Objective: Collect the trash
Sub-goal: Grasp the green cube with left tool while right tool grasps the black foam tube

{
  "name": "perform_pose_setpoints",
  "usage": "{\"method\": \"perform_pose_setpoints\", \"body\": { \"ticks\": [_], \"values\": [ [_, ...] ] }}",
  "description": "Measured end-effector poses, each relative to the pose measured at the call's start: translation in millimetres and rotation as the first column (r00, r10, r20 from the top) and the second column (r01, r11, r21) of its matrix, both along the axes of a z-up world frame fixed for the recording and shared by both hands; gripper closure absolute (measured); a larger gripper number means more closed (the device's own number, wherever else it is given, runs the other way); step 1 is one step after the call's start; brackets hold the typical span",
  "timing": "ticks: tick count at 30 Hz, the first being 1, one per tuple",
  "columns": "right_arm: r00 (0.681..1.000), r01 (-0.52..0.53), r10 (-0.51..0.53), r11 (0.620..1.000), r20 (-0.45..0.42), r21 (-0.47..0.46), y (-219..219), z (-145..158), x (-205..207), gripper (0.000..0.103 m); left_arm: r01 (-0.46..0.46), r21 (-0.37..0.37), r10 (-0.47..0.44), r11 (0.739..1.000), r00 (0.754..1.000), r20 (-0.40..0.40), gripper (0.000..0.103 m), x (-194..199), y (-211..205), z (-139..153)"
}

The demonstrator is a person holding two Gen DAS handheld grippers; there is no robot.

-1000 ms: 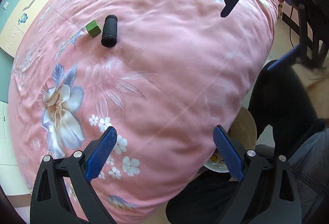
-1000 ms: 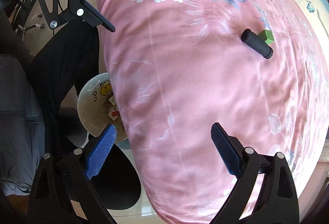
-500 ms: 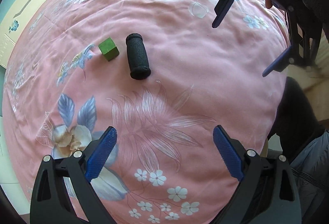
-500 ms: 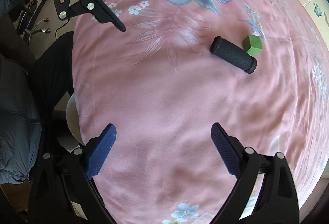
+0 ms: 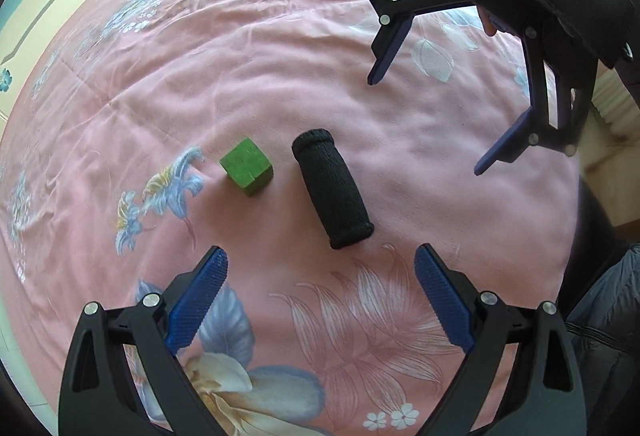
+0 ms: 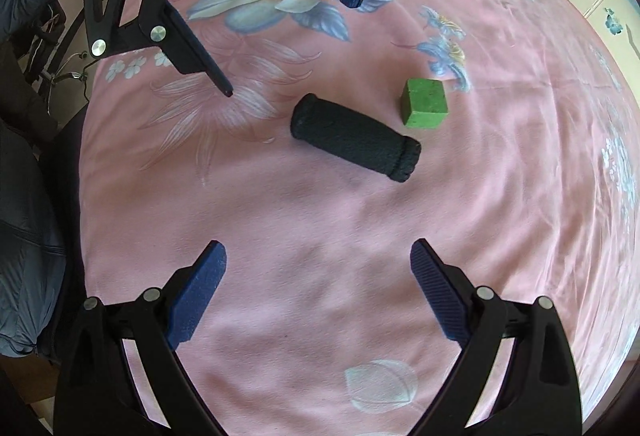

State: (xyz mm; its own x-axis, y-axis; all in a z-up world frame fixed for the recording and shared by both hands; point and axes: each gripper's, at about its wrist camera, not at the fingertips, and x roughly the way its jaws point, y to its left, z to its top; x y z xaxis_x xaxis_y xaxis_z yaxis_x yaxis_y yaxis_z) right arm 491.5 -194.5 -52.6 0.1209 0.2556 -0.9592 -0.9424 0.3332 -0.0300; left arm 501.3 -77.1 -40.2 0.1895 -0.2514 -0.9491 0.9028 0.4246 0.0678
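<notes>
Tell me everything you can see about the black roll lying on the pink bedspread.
The black roll is a short cylinder with a rough, knitted or foam-like surface. One end is rounded and closed, and the other shows a slightly ridged rim. It lies on its side on the pink flowered bedspread, which is all that touches it. A green block sits close beside it, with a gap between them. Both pairs of tongs are open and clear of it, the left tongs nearest.
</notes>
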Motion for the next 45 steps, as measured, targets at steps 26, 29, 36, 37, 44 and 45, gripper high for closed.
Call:
{"method": "perform_pose_setpoints", "body": {
  "ticks": [26, 29, 36, 37, 44, 45],
  "values": [
    [0.999, 0.017, -0.017, 1.0, -0.035, -0.002, -21.0, -23.3, 54.1, 0.012, 0.031, -0.006, -0.032, 0.999, 0.996, -0.089, 0.033, 98.4, -32.2, -46.3],
    [0.999, 0.012, -0.012, 1.0, -0.043, -0.011, -17.1, -27.4, 57.9, 0.012, 0.009, -0.035, -0.013, 0.999, 0.992, -0.125, 0.032, 106.3, -29.0, -47.6],
    [0.999, 0.004, -0.005, 1.0, -0.047, -0.028, -15.1, -33.3, 59.5, 0.012, 0.027, -0.001, -0.027, 1.0, 0.996, -0.09, 0.031, 101.5, -24.8, -48.6],
    [0.999, 0.0, -0.002, 0.999, -0.046, -0.036, -14.4, -34.4, 58.8, 0.012, 0.006, -0.004, -0.006, 1.0, 0.995, -0.102, 0.031, 104.0, -23.8, -49.0],
    [0.999, -0.021, 0.02, 0.999, -0.039, -0.026, -4.5, -36.6, 56.4, 0.012, -0.025, 0.025, 0.028, 0.999, 0.994, -0.106, 0.039, 110.2, -23.4, -64.4],
    [0.999, -0.024, 0.023, 0.999, -0.036, -0.023, -4.1, -36.1, 55.0, 0.012, -0.045, 0.013, 0.046, 0.999, 0.993, -0.112, 0.043, 113.9, -23.2, -63.1]
  ]
}}
